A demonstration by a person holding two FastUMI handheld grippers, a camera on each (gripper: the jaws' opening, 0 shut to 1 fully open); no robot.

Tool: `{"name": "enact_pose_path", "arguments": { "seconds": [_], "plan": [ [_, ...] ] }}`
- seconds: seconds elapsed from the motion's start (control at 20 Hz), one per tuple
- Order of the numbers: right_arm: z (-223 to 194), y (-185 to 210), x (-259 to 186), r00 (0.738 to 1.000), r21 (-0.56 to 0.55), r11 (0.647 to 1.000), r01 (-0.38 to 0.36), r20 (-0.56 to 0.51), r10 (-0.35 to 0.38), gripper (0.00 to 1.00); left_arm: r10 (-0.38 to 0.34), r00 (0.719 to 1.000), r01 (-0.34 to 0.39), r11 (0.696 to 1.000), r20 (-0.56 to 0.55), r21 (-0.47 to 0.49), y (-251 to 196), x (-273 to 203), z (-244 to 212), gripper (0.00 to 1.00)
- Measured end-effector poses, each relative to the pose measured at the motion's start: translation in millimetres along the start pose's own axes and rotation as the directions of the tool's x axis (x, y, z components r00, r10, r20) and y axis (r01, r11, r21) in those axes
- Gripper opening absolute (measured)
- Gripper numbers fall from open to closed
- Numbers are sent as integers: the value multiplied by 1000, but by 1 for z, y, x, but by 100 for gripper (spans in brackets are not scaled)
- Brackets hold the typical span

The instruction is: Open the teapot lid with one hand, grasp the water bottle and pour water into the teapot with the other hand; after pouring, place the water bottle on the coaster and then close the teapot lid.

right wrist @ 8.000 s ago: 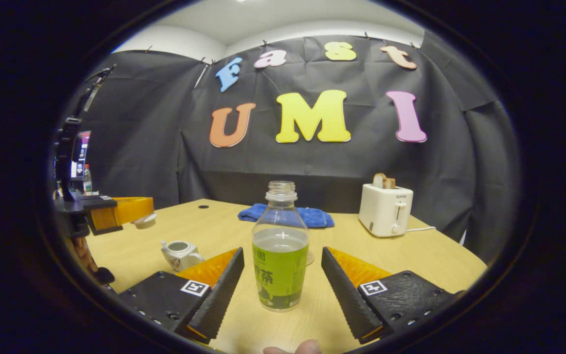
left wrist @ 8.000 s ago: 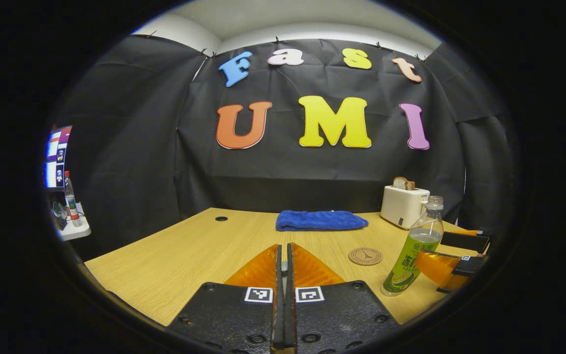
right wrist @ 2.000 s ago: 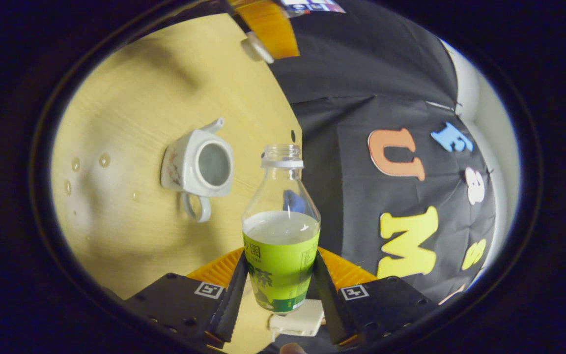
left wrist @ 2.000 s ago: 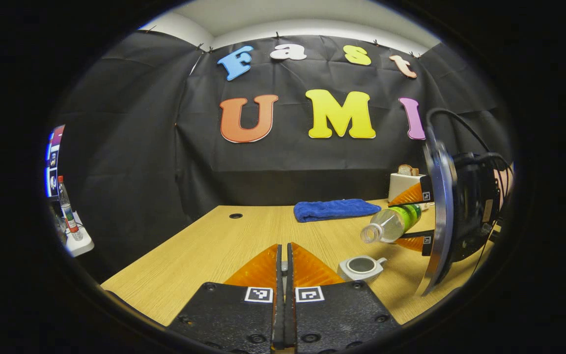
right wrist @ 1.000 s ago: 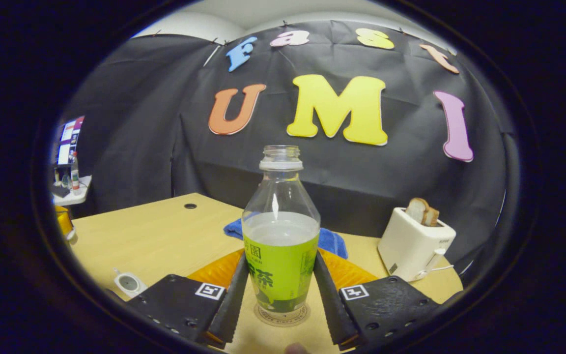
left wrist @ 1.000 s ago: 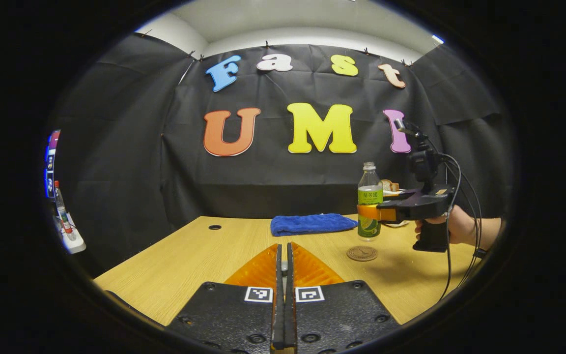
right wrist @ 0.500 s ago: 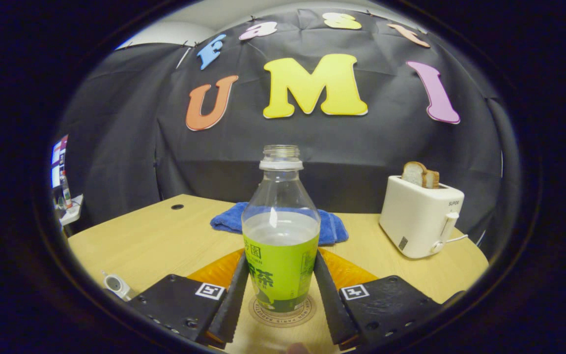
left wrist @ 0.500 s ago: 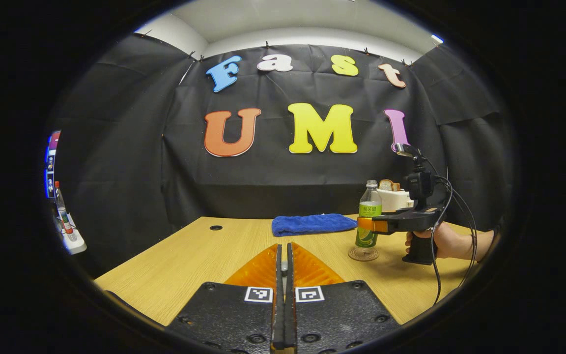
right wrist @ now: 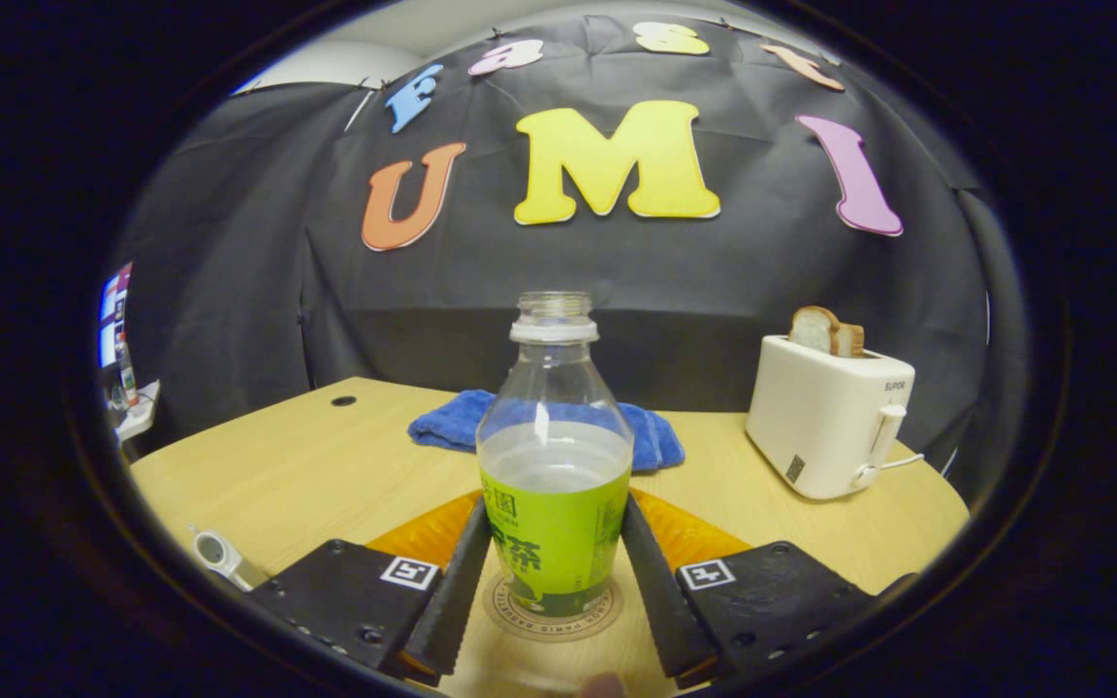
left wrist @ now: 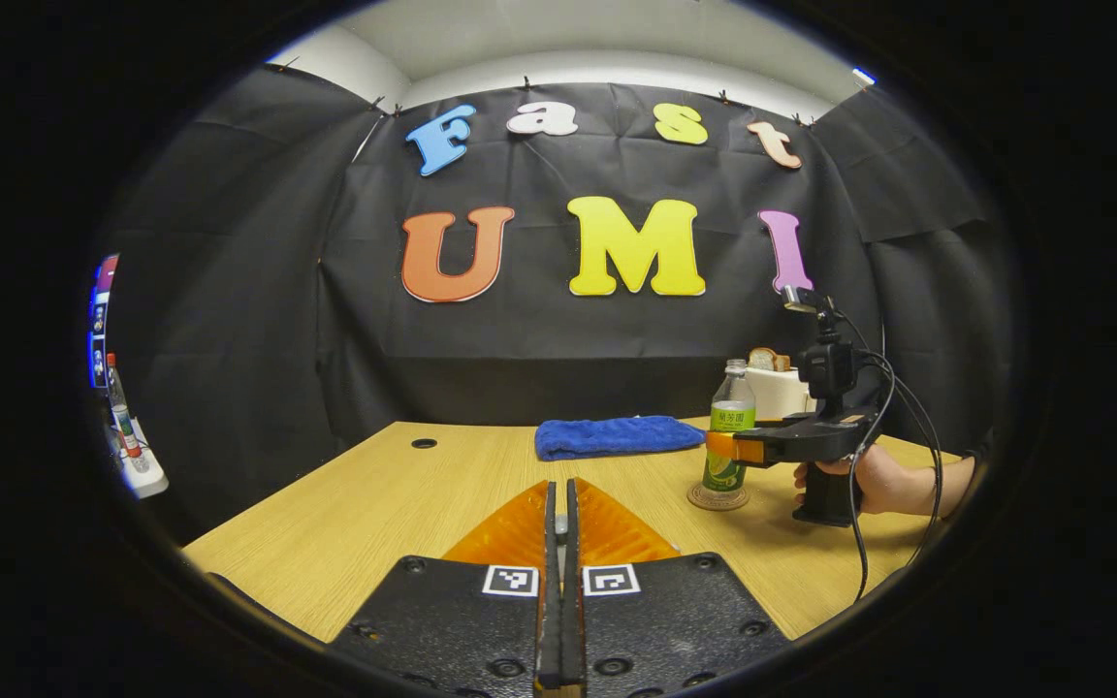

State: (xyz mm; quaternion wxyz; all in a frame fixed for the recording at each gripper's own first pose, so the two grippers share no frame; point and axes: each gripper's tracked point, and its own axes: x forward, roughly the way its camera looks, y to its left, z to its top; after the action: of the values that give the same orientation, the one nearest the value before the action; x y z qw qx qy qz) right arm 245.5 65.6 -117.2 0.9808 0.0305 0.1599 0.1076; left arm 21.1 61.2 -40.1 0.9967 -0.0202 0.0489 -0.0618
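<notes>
water bottle [right wrist: 555,485]: upright, no cap, part full, base on the coaster; sits between the right hand-held gripper's fingers; in the left gripper view the water bottle [left wrist: 728,429] stands ahead and to the right of the left hand-held gripper
coaster [right wrist: 509,611]: round, flat on the counter, under the bottle, between the right fingers
right hand-held gripper [right wrist: 553,591]: fingers close against both sides of the bottle's label, holding it; in the left gripper view a hand [left wrist: 871,477] holds its grip
left hand-held gripper [left wrist: 559,543]: fingers pressed together, nothing visible between them, above the counter's near edge
teapot [right wrist: 219,556]: low left of the right hand-held gripper, near the counter edge, lid off, only partly seen
counter [left wrist: 403,494]: light wood
blue towel [right wrist: 452,419]: folded, beyond the bottle, toward the back wall
toaster [right wrist: 828,417]: white, right of the bottle, bread slices standing in its slots
</notes>
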Motion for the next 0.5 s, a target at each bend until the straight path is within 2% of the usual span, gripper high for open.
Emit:
{"name": "enact_pose_path", "arguments": {
  "seconds": [0.05,0.1,0.15,0.3,0.5],
  "plan": [
    [2,0,0,1000,0,1000,-1,8,1,78,-1,1000,1,1000,-1,-1,-1,0,0,3],
    [4,0,-3,1000,2,1000,-3,14,3,93,-1,1000,1,1000,-2,-3,-1,1,-2,3],
    [5,0,-3,1000,1,1000,-4,18,4,98,-1,1000,1,1000,-2,-4,-2,2,-1,3],
    [8,-2,-15,1000,0,1000,-4,22,4,98,-3,1000,3,1000,-2,-8,-11,3,-4,3],
    [16,-17,-59,997,31,999,17,70,-19,98,-9,1000,9,1000,14,-13,-26,11,-7,3]
  ]
}}
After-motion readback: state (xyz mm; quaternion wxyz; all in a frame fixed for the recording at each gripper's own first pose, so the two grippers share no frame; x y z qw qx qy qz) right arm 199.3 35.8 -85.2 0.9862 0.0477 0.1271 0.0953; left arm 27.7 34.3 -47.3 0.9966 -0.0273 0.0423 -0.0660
